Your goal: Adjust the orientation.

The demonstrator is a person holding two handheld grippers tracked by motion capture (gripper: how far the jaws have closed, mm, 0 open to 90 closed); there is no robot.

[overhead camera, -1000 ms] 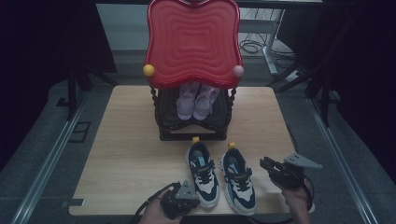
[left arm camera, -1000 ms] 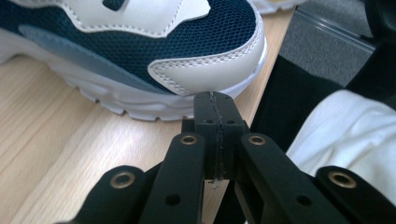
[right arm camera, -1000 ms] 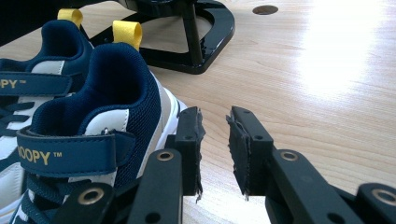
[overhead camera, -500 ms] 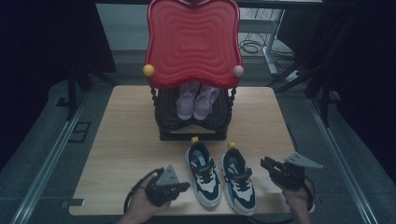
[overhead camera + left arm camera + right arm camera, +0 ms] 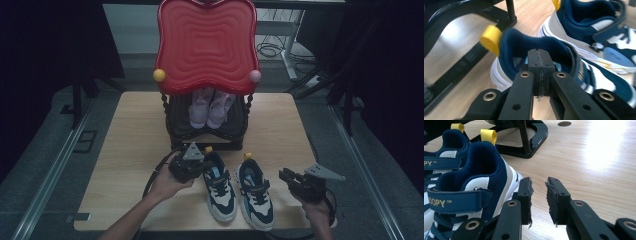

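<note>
Two navy-and-white sneakers lie side by side near the front edge of the wooden worktop (image 5: 125, 150), toes toward the person, heels with yellow pull tabs pointing far. The left sneaker (image 5: 218, 182) has the left gripper (image 5: 192, 166) poised just over its heel collar; in the left gripper view its fingers (image 5: 534, 63) are pressed flat together with nothing between them, tips hanging in front of the dark blue opening of the shoe, the yellow pull tab (image 5: 491, 38) just to their left. The right sneaker (image 5: 256, 192) lies just beside the first, touching or nearly so. The right gripper (image 5: 289, 176) is held low to the right of that shoe, near its side but apart from it; in the right gripper view its fingers (image 5: 525, 192) stand parted with only bare wood showing in the gap, grasping nothing, and the shoe's heel sits just to their left. Farther back, in the middle of the worktop, stands a black shoe rack (image 5: 180, 127) with a wavy red top (image 5: 207, 42), a yellow knob and a pink knob at its lower corners. A pair of pale pink shoes (image 5: 210, 106) rests on the rack under the red top.
</note>
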